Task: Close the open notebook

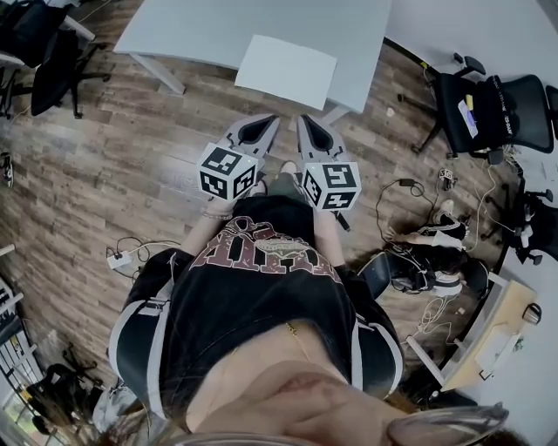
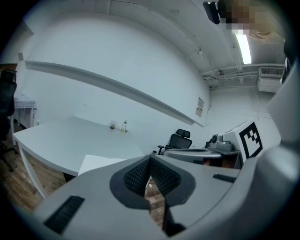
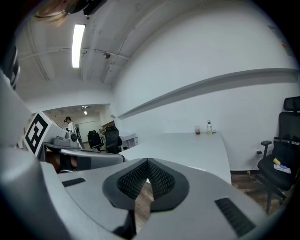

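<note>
A white notebook (image 1: 286, 71) lies flat near the front edge of the grey table (image 1: 192, 26), ahead of me; it shows only as a plain white rectangle. Both grippers are held side by side over the wooden floor, short of the table and pointing toward it. My left gripper (image 1: 266, 122) is shut with nothing between its fingers. My right gripper (image 1: 307, 122) is shut and empty too. In the left gripper view the notebook (image 2: 101, 164) shows just beyond the closed left gripper (image 2: 150, 159). The right gripper view has its gripper (image 3: 147, 161) closed in front of the table (image 3: 187, 145).
Two small bottles (image 2: 119, 125) stand at the table's far end by the wall. A black office chair (image 1: 497, 109) is to the right of the table, and more chairs (image 1: 44, 43) at the left. Cables and a power strip (image 1: 118, 259) lie on the floor. A wooden desk (image 1: 488, 340) stands at the lower right.
</note>
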`<action>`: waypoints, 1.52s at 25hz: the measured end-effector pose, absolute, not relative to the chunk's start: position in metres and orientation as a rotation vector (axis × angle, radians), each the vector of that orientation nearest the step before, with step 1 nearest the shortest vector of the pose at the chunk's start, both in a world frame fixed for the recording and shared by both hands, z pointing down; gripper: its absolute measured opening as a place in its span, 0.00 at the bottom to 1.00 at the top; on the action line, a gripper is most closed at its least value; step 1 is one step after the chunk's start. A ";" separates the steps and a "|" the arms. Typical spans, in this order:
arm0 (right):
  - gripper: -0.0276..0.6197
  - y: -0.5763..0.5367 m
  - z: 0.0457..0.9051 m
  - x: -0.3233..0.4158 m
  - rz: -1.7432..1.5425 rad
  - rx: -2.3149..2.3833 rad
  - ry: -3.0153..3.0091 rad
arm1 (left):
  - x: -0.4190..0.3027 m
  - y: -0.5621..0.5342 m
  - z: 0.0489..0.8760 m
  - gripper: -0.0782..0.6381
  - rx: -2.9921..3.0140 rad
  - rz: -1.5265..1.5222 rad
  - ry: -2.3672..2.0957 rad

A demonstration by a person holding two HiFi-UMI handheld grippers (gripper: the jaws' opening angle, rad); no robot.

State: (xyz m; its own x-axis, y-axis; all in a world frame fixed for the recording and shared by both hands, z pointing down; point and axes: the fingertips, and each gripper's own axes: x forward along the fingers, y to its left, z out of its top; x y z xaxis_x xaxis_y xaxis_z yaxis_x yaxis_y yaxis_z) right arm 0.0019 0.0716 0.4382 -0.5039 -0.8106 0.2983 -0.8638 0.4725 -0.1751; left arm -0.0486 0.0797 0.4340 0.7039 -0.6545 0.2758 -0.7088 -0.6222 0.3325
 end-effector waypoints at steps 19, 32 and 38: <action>0.07 -0.027 0.435 0.041 0.438 1.254 -2.622 | 0.004 -0.016 0.430 0.17 2.442 0.184 -1.152; 0.07 -0.060 0.454 0.047 0.447 1.169 -2.601 | 0.002 -0.048 0.448 0.17 2.375 0.191 -1.222; 0.07 -0.077 0.456 0.039 0.458 1.202 -2.579 | -0.005 -0.068 0.451 0.17 2.387 0.191 -1.174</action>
